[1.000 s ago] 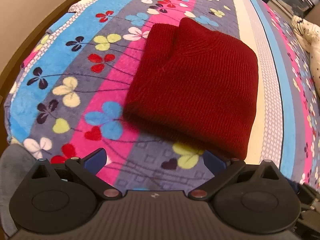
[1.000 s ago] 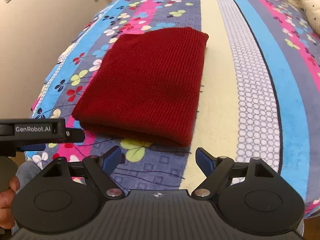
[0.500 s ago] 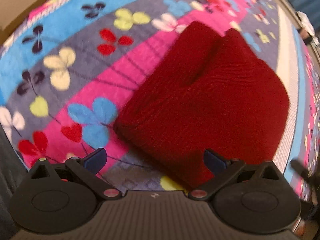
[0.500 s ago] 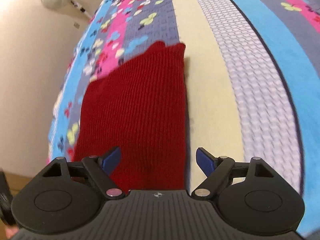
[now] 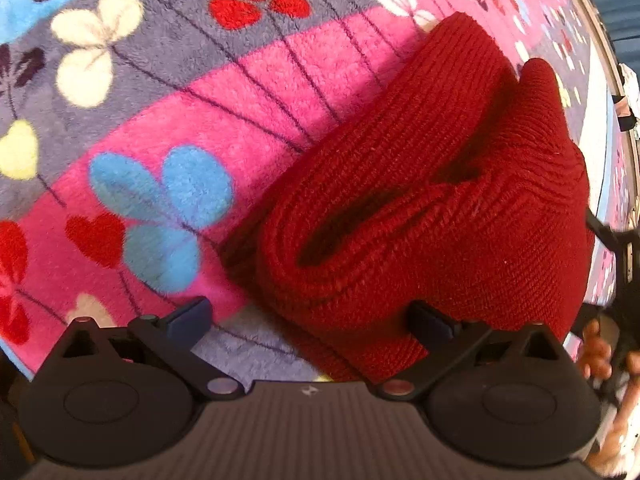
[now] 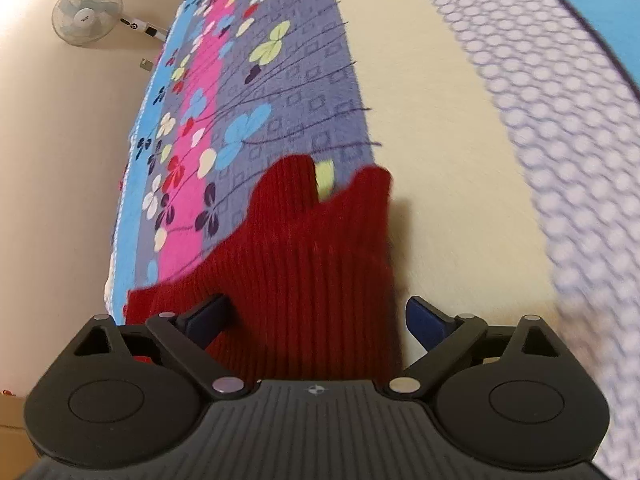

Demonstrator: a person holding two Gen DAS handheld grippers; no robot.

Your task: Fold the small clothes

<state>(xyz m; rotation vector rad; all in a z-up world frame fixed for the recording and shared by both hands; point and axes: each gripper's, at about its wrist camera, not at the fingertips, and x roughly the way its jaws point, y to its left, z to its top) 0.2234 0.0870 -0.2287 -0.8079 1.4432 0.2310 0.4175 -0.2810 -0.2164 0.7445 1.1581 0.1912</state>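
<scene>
Left gripper (image 5: 308,318) spread wide, low over the near left corner of the folded red knit garment (image 5: 432,208); one blue fingertip (image 5: 190,316) over bare blanket, the other (image 5: 430,320) against the near edge of the knit, nothing pinched. Right gripper (image 6: 318,314) wide too and opening further, straddling the near right edge of the same garment (image 6: 304,264), cloth between the jaws but not pressed by either pad. Garment lying folded in layers on the flowered fleece blanket (image 5: 208,92), across the pink and grey stripes, right edge by the cream stripe (image 6: 440,160); stacked layers showing at the near edge, with a dark gap between them.

Probably the closing step of the fold: both tools lined up on the near edge, ready either for one last fold away toward the far side or for lifting the finished bundle aside. Calls next for sinking both sets of fingertips around all layers together, closing firmly, then moving both hands in step. Risk of catching only the top layer and peeling the fold open.
</scene>
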